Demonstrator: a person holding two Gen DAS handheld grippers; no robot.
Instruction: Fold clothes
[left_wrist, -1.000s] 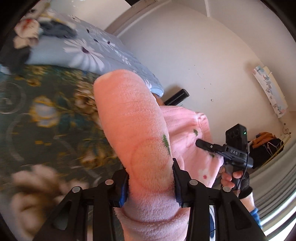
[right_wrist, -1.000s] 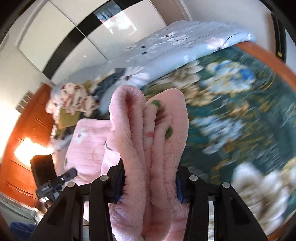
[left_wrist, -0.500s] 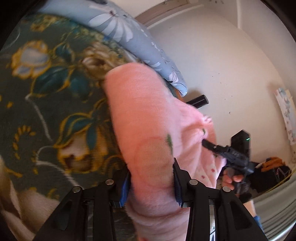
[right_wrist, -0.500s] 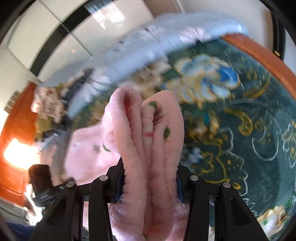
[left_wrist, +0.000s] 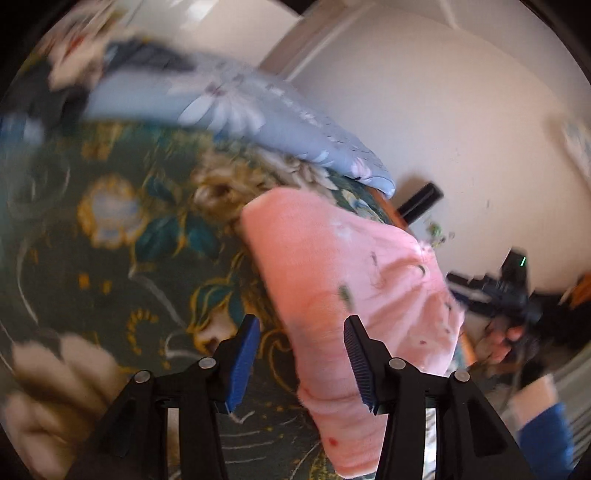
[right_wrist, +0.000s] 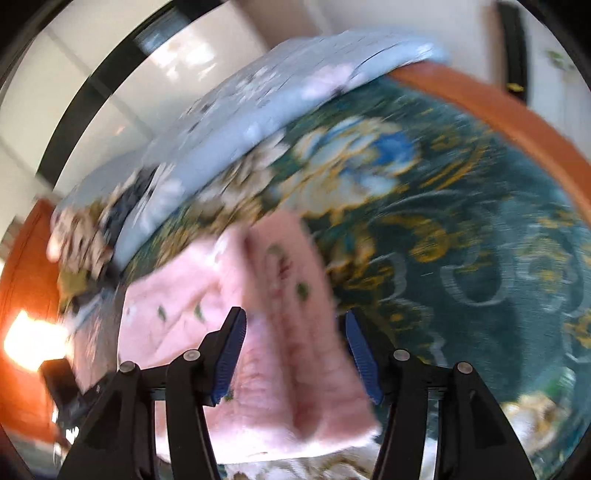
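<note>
I've just been opening both tongs: left tongs (left_wrist: 301, 363) and right tongs (right_wrist: 293, 360) now stand wide, pads off the fleece (left_wrist: 354, 280). It drops onto the bed (left_wrist: 110, 258). Fold set down, I judge.

No legible text or labels

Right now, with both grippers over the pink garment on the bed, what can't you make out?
- Left wrist view: whether the right pad still touches the pink garment; the left gripper has just been opening.
- Right wrist view: the garment's folds, smeared by motion blur; the right gripper has just been opening.
- Both views: the garment's near end, cut off by the lower edge.
</note>
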